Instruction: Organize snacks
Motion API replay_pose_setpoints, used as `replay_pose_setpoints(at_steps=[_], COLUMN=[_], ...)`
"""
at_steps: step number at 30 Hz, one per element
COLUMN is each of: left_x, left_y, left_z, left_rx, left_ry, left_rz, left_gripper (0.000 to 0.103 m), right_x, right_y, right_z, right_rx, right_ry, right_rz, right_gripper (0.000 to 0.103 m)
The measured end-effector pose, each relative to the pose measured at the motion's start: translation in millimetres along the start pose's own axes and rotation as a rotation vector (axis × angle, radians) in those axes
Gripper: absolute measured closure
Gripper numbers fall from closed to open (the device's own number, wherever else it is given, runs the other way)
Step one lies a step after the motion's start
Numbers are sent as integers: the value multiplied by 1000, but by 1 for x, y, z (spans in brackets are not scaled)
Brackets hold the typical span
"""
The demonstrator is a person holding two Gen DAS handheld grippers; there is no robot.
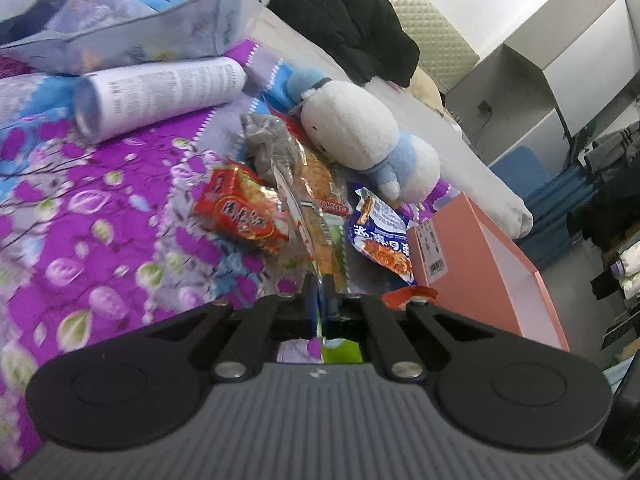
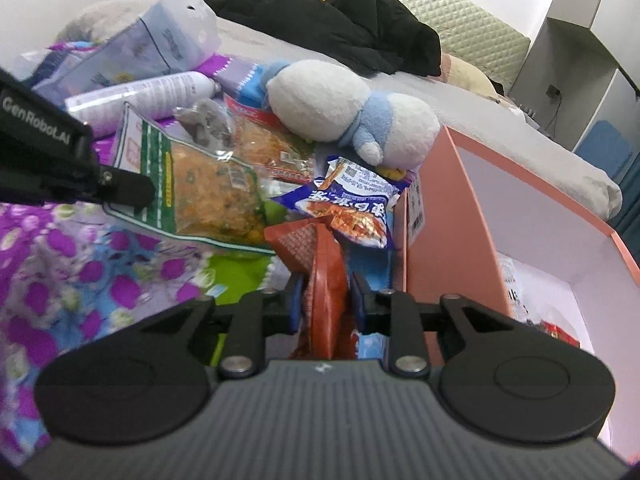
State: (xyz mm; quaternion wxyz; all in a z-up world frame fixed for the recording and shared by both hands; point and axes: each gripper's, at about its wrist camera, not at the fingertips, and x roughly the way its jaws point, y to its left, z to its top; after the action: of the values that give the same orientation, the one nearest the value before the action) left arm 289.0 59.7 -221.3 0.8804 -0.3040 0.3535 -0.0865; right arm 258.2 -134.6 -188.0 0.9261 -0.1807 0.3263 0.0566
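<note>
Your left gripper [image 1: 319, 284] is clamped tight on the edge of a clear plastic snack bag with green trim and orange crumbly contents [image 2: 208, 188]; from the left wrist view you see that bag edge-on, rising from between the closed fingers, and from the right wrist view the same gripper [image 2: 140, 194] enters from the left and pinches the bag's near left corner, with the bag lifted off the purple, blue and green flowered quilt [image 1: 100, 208]. Your right gripper [image 2: 326, 300] is closed on a crinkled red-orange foil snack packet [image 2: 326, 280], which stands upright between the blue pads with the jaws partly apart around its bulk. Just beyond that packet lies a blue foil noodle packet with a picture of red noodles [image 2: 352, 204], touching the near left wall of the open pink cardboard box with a white inside [image 2: 436, 216] that sits at the right of the quilt. A small red item shows in the box's near corner, too little visible to name. A red foil snack packet with white lettering [image 1: 244, 216] lies on the quilt left of the held bag. Farther back rest a white and pale blue plush toy [image 2: 344, 108], a white cylindrical spray can lying on its side [image 1: 160, 92], a pale translucent plastic bag [image 1: 140, 32] and a heap of black clothing [image 2: 340, 24].
</note>
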Motion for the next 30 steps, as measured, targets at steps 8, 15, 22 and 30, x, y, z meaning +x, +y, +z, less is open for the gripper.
replay_pose_setpoints(at_steps=[8,15,22,30], left_x=[-57,-104,-140,-151], left_y=[1,1,2,9], left_z=[-22,-49,-85,-111], left_rx=[-23,-44,-61,-96], left_ry=[-16,-17,-13,38], left_rz=[59,98,122,157], left_gripper=[101,101,101,101], right_x=[-43,-71,-93,-101], right_y=[0,4,8,14], right_z=[-10,-22,-37,-58], right_rx=[60,91,76,122], right_ry=[13,37,55,96], right_rz=[80,165,201,239], right_gripper=[75,75,75,74])
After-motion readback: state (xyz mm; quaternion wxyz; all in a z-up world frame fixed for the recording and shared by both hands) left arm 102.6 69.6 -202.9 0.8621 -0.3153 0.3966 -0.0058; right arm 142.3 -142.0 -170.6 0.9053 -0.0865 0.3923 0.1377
